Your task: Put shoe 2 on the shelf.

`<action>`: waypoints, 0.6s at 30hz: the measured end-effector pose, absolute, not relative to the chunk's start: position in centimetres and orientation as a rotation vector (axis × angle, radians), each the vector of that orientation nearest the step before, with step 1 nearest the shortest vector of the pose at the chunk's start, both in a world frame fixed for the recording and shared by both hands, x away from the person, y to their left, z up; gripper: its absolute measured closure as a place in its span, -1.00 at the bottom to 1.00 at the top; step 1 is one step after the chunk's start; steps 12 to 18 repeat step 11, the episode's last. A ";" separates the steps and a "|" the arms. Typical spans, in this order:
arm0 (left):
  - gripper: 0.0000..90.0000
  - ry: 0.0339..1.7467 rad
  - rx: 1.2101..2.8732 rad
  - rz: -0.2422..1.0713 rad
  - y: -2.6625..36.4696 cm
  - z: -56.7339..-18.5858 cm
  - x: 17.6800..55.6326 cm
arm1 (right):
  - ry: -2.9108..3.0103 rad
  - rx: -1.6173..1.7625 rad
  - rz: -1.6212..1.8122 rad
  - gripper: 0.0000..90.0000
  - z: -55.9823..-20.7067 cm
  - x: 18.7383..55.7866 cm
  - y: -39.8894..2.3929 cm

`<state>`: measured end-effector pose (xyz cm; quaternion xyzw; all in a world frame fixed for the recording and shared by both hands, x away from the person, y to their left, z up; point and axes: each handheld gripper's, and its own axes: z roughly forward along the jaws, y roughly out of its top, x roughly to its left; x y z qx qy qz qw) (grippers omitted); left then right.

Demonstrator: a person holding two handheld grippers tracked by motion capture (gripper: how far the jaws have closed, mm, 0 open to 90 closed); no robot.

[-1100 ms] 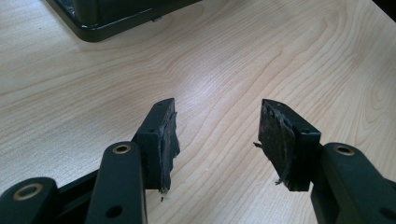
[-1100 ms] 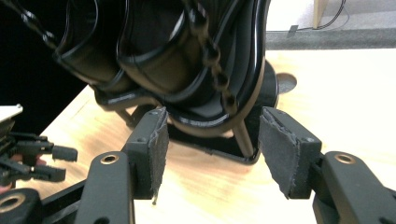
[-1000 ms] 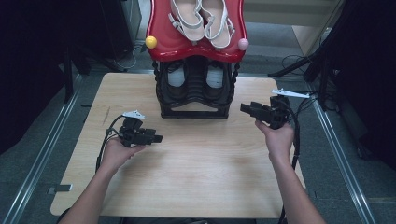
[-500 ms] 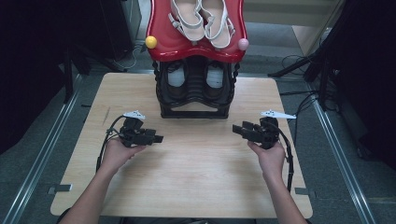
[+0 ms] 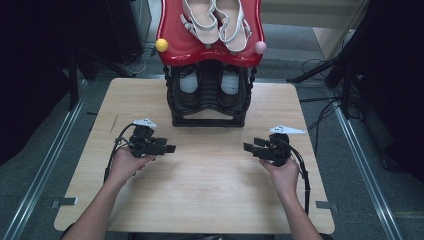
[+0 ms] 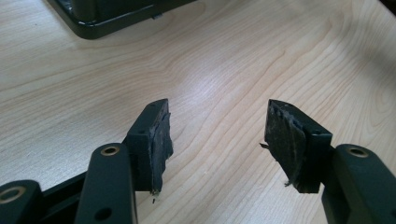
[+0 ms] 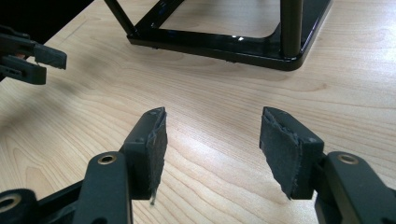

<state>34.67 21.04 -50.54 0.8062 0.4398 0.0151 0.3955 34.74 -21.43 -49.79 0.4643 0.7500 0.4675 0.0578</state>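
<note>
Pale wood-grain counter [image 5: 200,200] takes up most of the near side, with a person's forearms coming in from the bottom edge, one gripper in each hand. Left gripper [image 5: 170,148] sits low over the counter on the left side, jaws pointing toward the middle; they've just been opening and now stand wide apart with nothing but bare wood between them (the worn pads [image 6: 161,140] look pretty frayed up close). Right gripper [image 5: 248,146] mirrors it on the right side, jaws also spread wide and holding nothing, aimed back toward the left one, well apart from it. Further back, centred at the far edge of the counter, stands a black shoe rack [image 5: 209,97] with a dark pair of shoes [image 5: 209,82] on its lower tier. On top is a red shelf [image 5: 210,47] carrying a pair of white sandals [image 5: 216,22], with a yellow knob [image 5: 162,45] on one front corner and a pink knob [image 5: 260,47] on the other.
</note>
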 end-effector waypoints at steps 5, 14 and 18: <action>-0.12 1.104 2.062 0.040 20.7 -50.6 34.5 | 2.291 1.347 1.305 -0.07 -50.1 34.7 -21.0; -0.13 1.103 2.053 0.038 20.7 -50.6 34.6 | 2.325 1.362 1.315 -0.01 -50.5 34.9 -20.9; -0.13 1.103 2.053 0.038 20.7 -50.6 34.6 | 2.325 1.362 1.315 -0.01 -50.5 34.9 -20.9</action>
